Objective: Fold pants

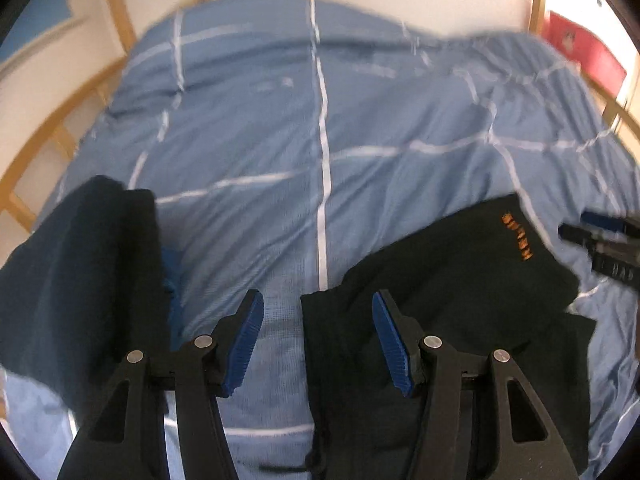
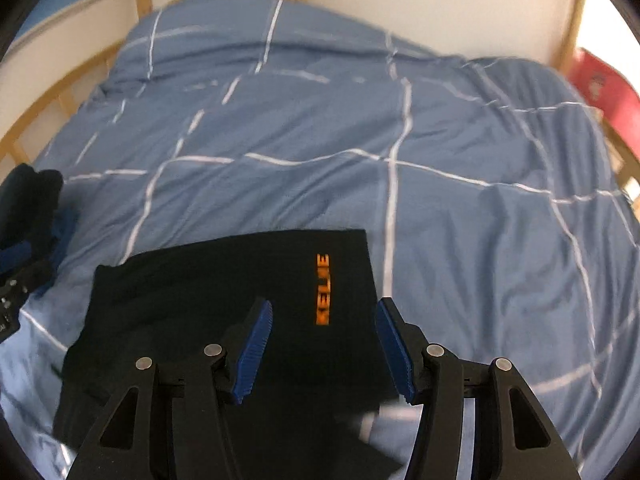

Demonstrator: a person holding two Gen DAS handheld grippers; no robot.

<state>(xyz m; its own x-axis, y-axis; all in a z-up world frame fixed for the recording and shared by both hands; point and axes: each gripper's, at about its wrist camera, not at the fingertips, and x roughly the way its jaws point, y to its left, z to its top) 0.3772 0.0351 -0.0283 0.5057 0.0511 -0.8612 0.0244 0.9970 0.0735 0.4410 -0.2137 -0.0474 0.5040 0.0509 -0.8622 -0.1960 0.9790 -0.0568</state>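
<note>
Black pants [image 2: 224, 300] with an orange logo [image 2: 322, 289] lie folded on the blue checked duvet [image 2: 360, 128]. They also show in the left wrist view [image 1: 448, 292], at the lower right. My right gripper [image 2: 324, 348] is open and empty, hovering over the pants' right part near the logo. My left gripper [image 1: 318, 340] is open and empty, above the pants' left edge and bare duvet [image 1: 280, 140]. The right gripper also shows at the right edge of the left wrist view [image 1: 600, 236].
A dark navy garment [image 1: 76, 276] lies on the bed at the left, over a blue cloth [image 1: 170, 276]; it also shows in the right wrist view [image 2: 28, 200]. Wooden bed rails [image 1: 32, 152] curve around the sides. A red object [image 2: 600, 88] sits at the right.
</note>
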